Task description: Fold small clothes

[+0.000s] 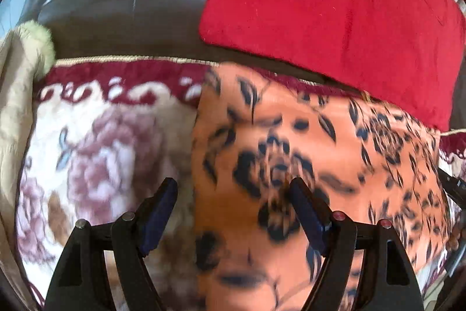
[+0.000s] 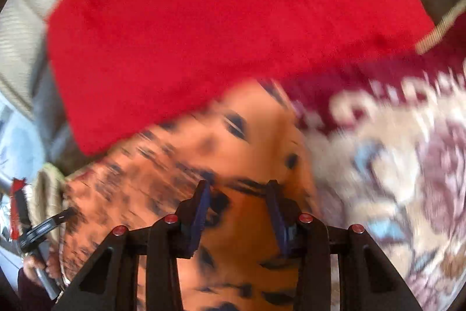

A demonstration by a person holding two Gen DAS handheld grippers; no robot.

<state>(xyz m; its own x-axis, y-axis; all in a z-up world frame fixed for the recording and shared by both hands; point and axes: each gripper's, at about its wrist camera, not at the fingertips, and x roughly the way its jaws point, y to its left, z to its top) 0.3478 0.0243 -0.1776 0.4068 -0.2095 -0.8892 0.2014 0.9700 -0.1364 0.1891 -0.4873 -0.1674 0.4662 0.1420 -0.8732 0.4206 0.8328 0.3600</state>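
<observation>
Hovering over orange floral cloth (image 1: 291, 136) on floral blanket (image 1: 102, 142): left gripper (image 1: 233, 188) released, right gripper (image 2: 238, 188) half-spread, grasping nothing discernible.

cloth (image 1: 291, 142): orange (dark floral) | cushion (image 1: 335, 5): red | blanket (image 1: 102, 142): cream-maroon floral

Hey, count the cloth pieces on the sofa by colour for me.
Red cloth: 1
Orange cloth with dark flowers: 1
Cream and maroon floral blanket: 1
Beige fabric at the edge: 1
Total: 4
</observation>
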